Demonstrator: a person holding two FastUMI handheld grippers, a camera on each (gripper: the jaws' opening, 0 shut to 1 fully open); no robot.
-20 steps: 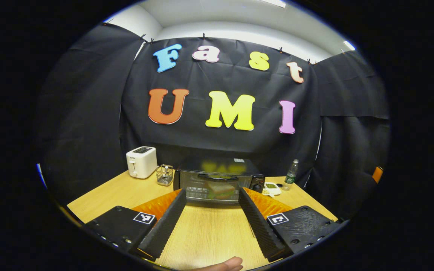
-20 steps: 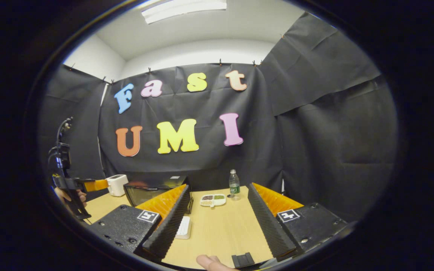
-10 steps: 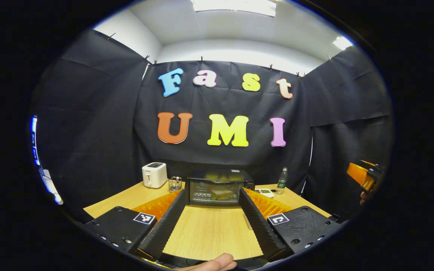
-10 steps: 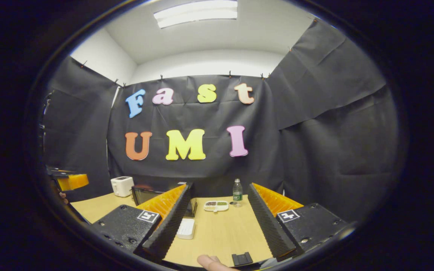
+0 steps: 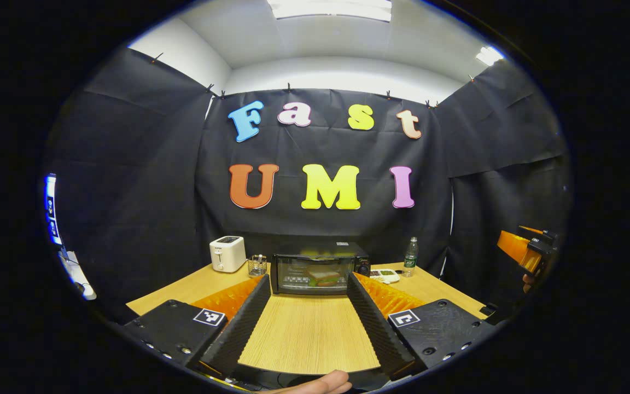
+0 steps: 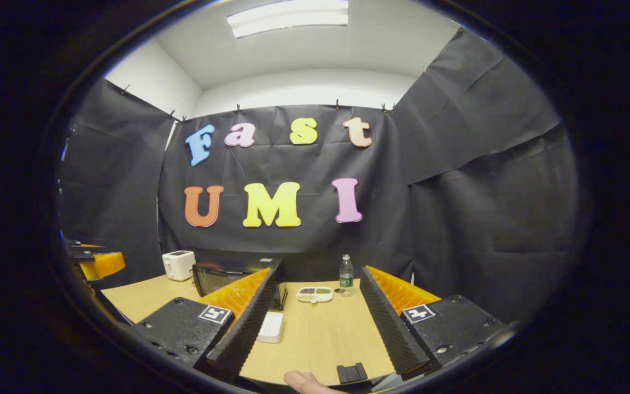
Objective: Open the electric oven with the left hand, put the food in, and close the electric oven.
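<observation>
A: What stands on the table [image 5: 304, 334] in the left gripper view, from left to right?

B: At the far left there is a white toaster [image 5: 227, 254]. Just right of it is a small wire holder [image 5: 257, 266], then the black electric oven [image 5: 319, 266] at the far middle, against the black cloth. Its door is closed, and behind the glass I see the food [image 5: 323, 277], which looks like a sandwich. Right of the oven lies a white divided dish [image 5: 385, 275], and then a plastic bottle [image 5: 410, 256] stands upright.

A: And the left gripper [image 5: 307, 325]?

B: Its two fingers are wide apart and there is only bare table between them; it holds nothing. It is well apart from the oven, on the near side, and points straight at the door. A fingertip [image 5: 320, 384] of the person shows at the bottom edge.

A: Where is the other tool?

B: The right gripper [image 6: 315, 328] has its fingers wide apart too, with nothing between them. In the right gripper view the oven [image 6: 222, 276] is at the left, partly behind the left finger. A small white flat thing [image 6: 271, 326] lies near that finger, and the dish [image 6: 315, 294] and the bottle [image 6: 346, 274] stand farther off. At the far left edge I see an orange and black part of the left gripper
</observation>
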